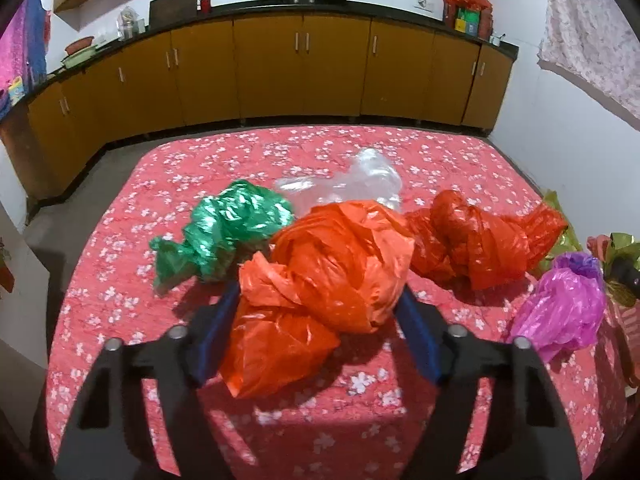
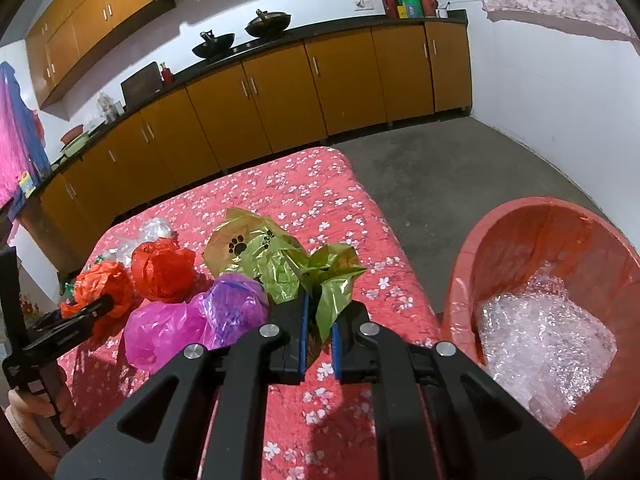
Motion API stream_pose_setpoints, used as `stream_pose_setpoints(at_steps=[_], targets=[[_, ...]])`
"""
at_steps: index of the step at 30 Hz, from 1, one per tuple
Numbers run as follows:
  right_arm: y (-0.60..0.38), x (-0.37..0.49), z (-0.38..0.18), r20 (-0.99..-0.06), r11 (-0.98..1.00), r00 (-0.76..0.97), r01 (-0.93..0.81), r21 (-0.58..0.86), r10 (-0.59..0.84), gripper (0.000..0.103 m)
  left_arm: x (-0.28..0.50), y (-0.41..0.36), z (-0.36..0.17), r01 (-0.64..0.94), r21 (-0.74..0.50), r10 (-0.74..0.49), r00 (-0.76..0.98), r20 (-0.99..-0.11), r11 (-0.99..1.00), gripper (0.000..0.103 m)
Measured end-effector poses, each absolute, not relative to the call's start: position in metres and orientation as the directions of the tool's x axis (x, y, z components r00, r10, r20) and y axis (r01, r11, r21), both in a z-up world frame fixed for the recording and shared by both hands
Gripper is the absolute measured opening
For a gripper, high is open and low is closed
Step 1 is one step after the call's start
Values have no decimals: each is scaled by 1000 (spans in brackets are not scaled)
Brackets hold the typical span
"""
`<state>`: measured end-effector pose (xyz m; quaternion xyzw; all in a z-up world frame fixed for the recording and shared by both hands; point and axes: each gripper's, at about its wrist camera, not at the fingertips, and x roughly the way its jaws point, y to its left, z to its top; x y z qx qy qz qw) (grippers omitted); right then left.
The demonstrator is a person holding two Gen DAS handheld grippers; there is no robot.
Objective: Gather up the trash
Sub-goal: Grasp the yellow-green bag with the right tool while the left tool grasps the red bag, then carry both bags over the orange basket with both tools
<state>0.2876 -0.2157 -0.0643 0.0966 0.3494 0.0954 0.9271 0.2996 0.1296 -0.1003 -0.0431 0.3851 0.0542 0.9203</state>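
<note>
Left wrist view: left gripper (image 1: 320, 312) fingers wide, straddling orange bag (image 1: 332, 268) on tabletop (image 1: 120, 320), pads at its flanks. Right gripper (image 2: 319, 334) fingers narrow, pinching tail of green-gold bag (image 2: 280, 260); red tub (image 2: 520, 240) just right of fingers. Bags look light, soft, slippery, so bite bunched folds.

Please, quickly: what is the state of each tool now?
Left tool: open around the orange bag.
Right tool: closed on the green bag.
</note>
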Motion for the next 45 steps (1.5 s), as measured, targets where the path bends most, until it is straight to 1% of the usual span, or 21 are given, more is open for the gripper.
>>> stream_pose_setpoints(at_steps=[4, 5, 7, 8, 10, 13, 16, 19, 29, 38, 45], targets=[[-221, 283, -64, -626, 958, 738, -98, 269, 251, 9, 296, 123, -98, -118, -31, 62, 709, -703, 993, 55], [-222, 281, -63, -625, 957, 739, -96, 273, 252, 9, 295, 123, -97, -116, -32, 61, 712, -700, 993, 53], [-225, 278, -62, -621, 956, 742, -95, 276, 253, 9, 292, 122, -95, -112, -33, 57, 717, -695, 993, 47], [-226, 275, -60, -618, 956, 744, -96, 278, 255, 9, 290, 120, -94, -111, -33, 57, 719, -692, 993, 46], [-227, 269, -57, -610, 954, 749, -98, 284, 259, 9, 283, 118, -91, -101, -32, 52, 730, -682, 994, 38], [-232, 261, -52, -599, 952, 757, -99, 291, 262, 9, 270, 116, -87, -88, -28, 47, 742, -669, 996, 33], [-237, 254, -49, -590, 950, 764, -96, 296, 261, 9, 258, 114, -83, -78, -35, 36, 750, -660, 996, 30], [-244, 246, -44, -581, 950, 773, -91, 299, 257, 9, 246, 113, -77, -76, -46, 28, 759, -650, 996, 29], [-260, 218, -27, -542, 944, 802, -75, 322, 249, 9, 217, 96, -40, -35, -83, -21, 806, -591, 996, 28], [-267, 195, -20, -518, 934, 813, -85, 346, 266, 7, 199, 58, -14, 57, -106, -107, 828, -550, 993, 28], [-288, 180, -10, -489, 936, 843, -45, 348, 223, 7, 196, 25, -1, 134, -113, -174, 830, -531, 984, 28]])
